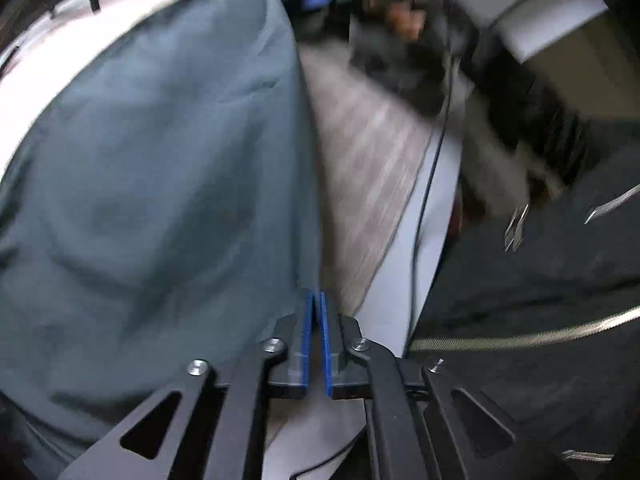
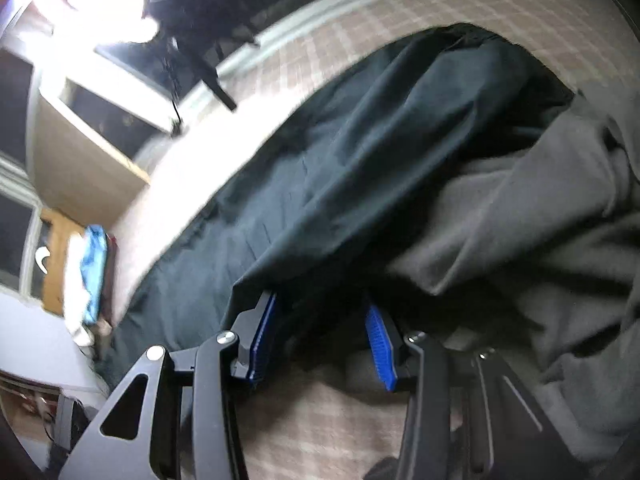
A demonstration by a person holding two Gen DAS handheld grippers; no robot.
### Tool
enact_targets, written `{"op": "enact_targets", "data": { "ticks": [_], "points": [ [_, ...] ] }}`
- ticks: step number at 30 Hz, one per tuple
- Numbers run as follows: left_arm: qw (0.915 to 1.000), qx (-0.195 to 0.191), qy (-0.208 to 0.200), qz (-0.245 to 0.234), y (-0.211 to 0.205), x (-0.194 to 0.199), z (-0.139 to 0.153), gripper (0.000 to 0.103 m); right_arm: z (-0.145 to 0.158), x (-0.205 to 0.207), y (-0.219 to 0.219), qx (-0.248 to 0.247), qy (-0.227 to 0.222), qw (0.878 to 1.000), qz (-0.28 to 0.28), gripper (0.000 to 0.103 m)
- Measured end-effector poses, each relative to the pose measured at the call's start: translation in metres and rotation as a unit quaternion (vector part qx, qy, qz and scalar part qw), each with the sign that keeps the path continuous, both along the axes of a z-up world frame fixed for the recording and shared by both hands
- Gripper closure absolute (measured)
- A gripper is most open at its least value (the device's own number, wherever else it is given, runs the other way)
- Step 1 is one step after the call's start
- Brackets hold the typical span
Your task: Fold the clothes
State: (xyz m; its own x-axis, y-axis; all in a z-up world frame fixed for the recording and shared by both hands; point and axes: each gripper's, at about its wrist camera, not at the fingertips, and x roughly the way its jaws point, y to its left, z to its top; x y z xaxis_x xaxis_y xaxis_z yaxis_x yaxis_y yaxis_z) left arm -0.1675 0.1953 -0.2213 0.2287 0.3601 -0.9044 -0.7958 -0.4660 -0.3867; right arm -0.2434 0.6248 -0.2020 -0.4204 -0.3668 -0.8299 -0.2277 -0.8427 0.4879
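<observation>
Two garments on a checked bed, both views blurred
Left gripper (image 1: 316, 300) jaws closed at the teal garment (image 1: 160, 180) edge, grip unclear; right gripper (image 2: 324, 312) jaws apart, tips hidden under cloth; grey garment (image 2: 540, 240) alongside.

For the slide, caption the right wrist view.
Right gripper, jaws open, at the edge of a dark garment lying beside grey clothing on a checked surface.
</observation>
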Motion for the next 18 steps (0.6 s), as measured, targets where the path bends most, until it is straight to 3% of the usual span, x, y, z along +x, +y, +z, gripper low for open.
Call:
{"op": "enact_targets", "data": {
  "ticks": [2,6,8,10,13,15,18],
  "points": [
    [0.9995,-0.031,-0.006,-0.007,0.002,0.003,-0.008,0.095,0.011,0.010,-0.003,0.014,-0.002,1.000,0.018,0.061],
    [0.9997,-0.005,0.013,0.021,0.005,-0.012,0.028,0.095,0.062,0.035,0.009,0.043,0.039,0.998,0.019,0.062],
    [0.9984,0.007,0.041,0.039,0.007,-0.033,0.055,0.088,0.094,0.043,0.024,0.066,0.065,0.996,0.003,0.064],
    [0.9957,0.012,0.069,0.062,0.004,-0.064,0.080,0.088,0.130,0.041,0.043,0.091,0.089,0.992,-0.012,0.065],
    [0.9858,0.014,0.126,0.110,-0.007,-0.116,0.112,0.083,0.178,0.026,0.071,0.143,0.118,0.982,-0.018,0.064],
    [0.9779,0.000,0.163,0.131,-0.008,-0.143,0.116,0.076,0.197,0.012,0.084,0.176,0.132,0.975,-0.014,0.064],
    [0.9723,-0.039,0.188,0.133,0.006,-0.165,0.092,0.075,0.183,-0.021,0.100,0.221,0.110,0.969,0.000,0.064]
  ]
}}
